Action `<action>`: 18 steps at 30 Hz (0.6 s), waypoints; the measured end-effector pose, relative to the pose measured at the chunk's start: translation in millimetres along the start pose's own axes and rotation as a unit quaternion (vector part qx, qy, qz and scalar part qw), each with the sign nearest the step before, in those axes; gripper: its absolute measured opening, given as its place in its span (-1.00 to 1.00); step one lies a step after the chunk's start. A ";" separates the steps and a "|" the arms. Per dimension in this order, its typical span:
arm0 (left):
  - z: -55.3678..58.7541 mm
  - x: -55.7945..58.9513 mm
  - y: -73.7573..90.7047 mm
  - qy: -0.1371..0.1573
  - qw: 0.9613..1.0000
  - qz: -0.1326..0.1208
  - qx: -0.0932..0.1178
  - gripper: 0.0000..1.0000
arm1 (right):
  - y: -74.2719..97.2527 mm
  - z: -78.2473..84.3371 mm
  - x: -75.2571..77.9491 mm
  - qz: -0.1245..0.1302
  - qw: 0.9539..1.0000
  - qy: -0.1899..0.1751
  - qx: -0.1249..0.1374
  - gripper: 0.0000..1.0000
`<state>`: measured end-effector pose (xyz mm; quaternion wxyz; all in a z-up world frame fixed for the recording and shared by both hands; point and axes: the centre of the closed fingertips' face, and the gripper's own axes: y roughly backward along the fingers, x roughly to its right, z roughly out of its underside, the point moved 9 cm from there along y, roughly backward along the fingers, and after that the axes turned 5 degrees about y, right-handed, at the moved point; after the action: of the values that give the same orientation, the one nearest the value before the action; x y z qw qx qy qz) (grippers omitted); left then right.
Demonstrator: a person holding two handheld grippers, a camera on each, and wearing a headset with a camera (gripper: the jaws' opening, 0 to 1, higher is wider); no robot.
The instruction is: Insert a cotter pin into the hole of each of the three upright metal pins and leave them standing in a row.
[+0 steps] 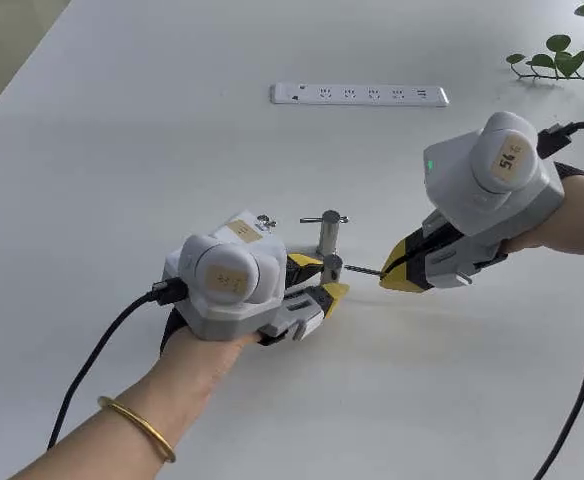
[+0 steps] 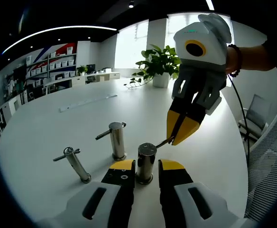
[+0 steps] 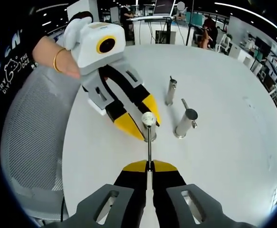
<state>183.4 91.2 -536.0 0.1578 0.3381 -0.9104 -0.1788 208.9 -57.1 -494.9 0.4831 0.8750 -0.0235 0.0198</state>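
Jaws of left gripper (image 2: pixel 147 167) clamped on near pin (image 2: pixel 147 156) upright on table (image 2: pixel 58 123), right gripper (image 3: pixel 149 166) jaws pinching cotter (image 3: pixel 149 140), tip touching that pin's head, middle pin (image 2: pixel 116 140) and far pin (image 2: pixel 76 164) beside it, each already cottered

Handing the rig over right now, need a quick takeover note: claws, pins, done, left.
Left claw shut on the third pin, holding it upright.
Right claw shut on the cotter pin, tip at that pin's side; whether it has entered the hole is unclear.
Done: second pin and first pin stand nearby, each already pinned through.
Left: push this one through, release, check the row.
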 end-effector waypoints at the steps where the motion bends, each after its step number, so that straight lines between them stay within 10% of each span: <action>1: 0.4 0.4 -0.5 0.000 1.000 0.001 -0.001 -0.68 | -0.2 -0.4 0.2 0.000 1.000 0.001 0.000 -1.00; 18: 3.8 -1.0 -2.9 -0.007 1.000 -0.007 -0.009 -0.77 | -1.9 -8.8 3.4 -0.006 1.000 0.030 -0.008 -1.00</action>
<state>184.2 90.7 -540.8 0.1530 0.3413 -0.9076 -0.1908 212.3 -48.7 -491.7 0.4905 0.8704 -0.0045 0.0427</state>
